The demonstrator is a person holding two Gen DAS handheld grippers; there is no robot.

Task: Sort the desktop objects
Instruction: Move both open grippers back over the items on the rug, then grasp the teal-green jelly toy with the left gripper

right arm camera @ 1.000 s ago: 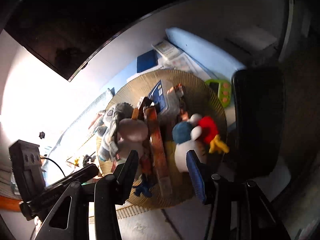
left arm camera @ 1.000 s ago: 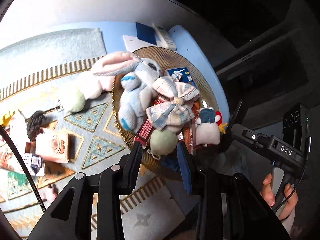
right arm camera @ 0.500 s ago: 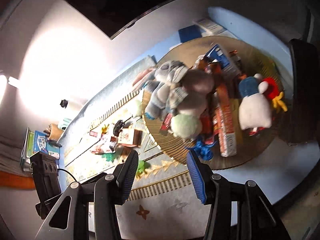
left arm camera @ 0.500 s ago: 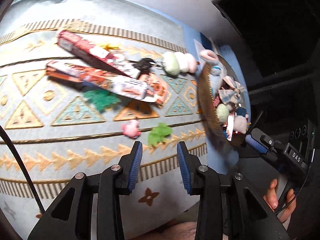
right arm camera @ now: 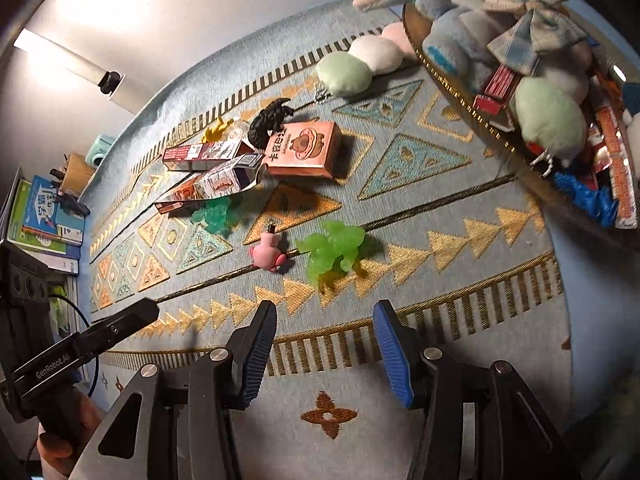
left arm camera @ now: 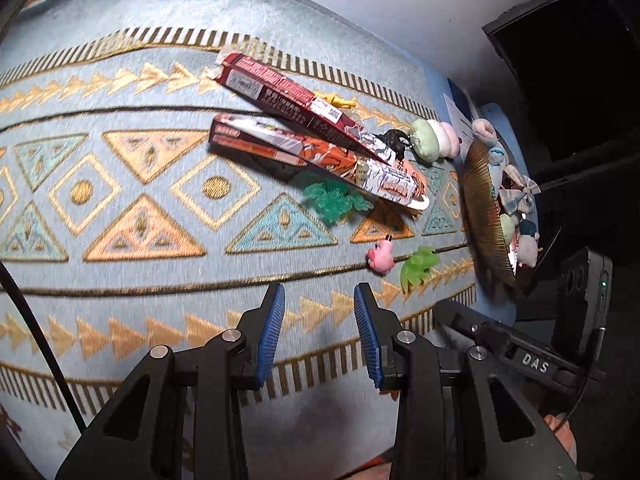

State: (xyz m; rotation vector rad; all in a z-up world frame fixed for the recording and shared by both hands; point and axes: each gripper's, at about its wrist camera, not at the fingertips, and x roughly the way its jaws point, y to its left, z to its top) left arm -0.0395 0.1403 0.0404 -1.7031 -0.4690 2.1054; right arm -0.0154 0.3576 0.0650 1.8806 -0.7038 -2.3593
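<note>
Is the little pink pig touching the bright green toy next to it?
Apart. The right wrist view shows a strip of mat between the pink pig and the green toy; both lie ahead of the open tongs.

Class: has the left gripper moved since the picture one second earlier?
Yes. The left gripper swung from above the woven tray leftwards over the patterned mat.

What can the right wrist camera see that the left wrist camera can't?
Only the right wrist view shows the pink box face-up and the books at the far edge. Only the left wrist view shows the dark monitor. Both show the pink pig toy, the light green toy, the woven tray of plush toys, and open tongs, right and left.
</note>
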